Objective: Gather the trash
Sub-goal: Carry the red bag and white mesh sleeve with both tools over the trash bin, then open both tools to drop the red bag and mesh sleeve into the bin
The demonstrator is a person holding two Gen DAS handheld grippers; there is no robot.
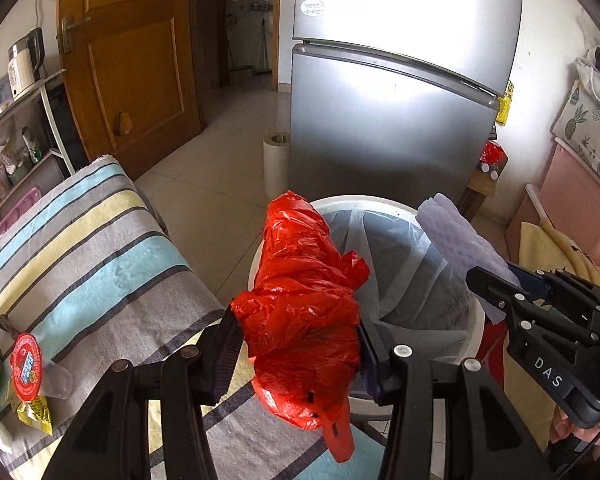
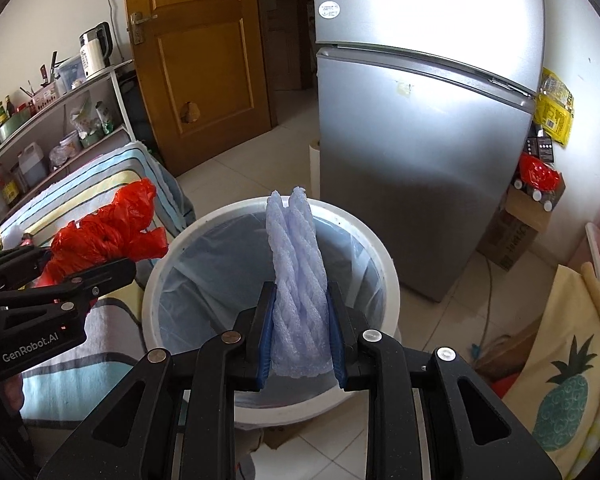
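Observation:
My left gripper point(image 1: 300, 344) is shut on a crumpled red plastic bag point(image 1: 304, 292), held over the left rim of the white trash bin point(image 1: 476, 332). The bag also shows in the right wrist view point(image 2: 108, 232). My right gripper point(image 2: 300, 336) is shut on a folded pale purple foam net point(image 2: 298, 276), held above the bin's open mouth, which is lined with a clear bag point(image 2: 208, 280). The foam net also shows in the left wrist view point(image 1: 456, 240), with the right gripper point(image 1: 512, 292) at the bin's right side.
A striped cloth covers the table point(image 1: 100, 264) to the left, with a red-lidded cup point(image 1: 28, 364) and wrappers point(image 1: 34, 412) at its near left. A silver fridge point(image 1: 396, 120) stands behind the bin. A shelf point(image 2: 52, 128), a wooden door point(image 2: 204, 60) and a cardboard box point(image 2: 512, 232) surround the area.

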